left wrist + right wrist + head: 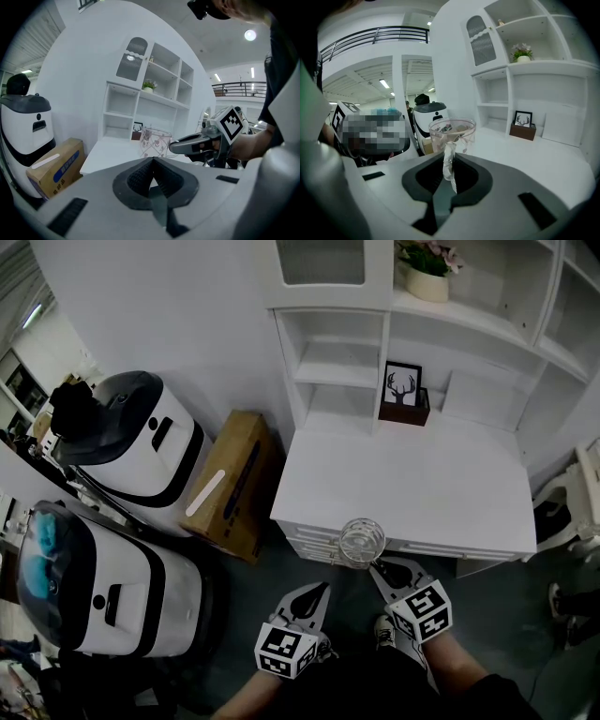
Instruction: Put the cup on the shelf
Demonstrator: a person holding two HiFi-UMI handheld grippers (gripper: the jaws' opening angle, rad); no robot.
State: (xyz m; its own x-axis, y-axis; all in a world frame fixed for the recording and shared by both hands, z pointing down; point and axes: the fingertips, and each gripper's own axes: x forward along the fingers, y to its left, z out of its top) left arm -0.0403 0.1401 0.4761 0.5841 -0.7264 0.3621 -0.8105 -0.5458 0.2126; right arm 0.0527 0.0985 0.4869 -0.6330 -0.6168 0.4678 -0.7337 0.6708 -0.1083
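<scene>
My right gripper [379, 567] points forward and up at the desk's front edge, marker cube tilted toward me. Its jaws are clamped on the near side of the clear patterned cup [362, 541] (the right gripper view shows the glass pinched right between the pads). The cup stands upright at the front edge of the white desk [441, 493], well short of the shelf unit [339, 367] at the back; I cannot tell whether it rests on the desktop. My left gripper [321, 590] hangs lower and to the left, aimed at the desk, jaws pressed together on nothing.
</scene>
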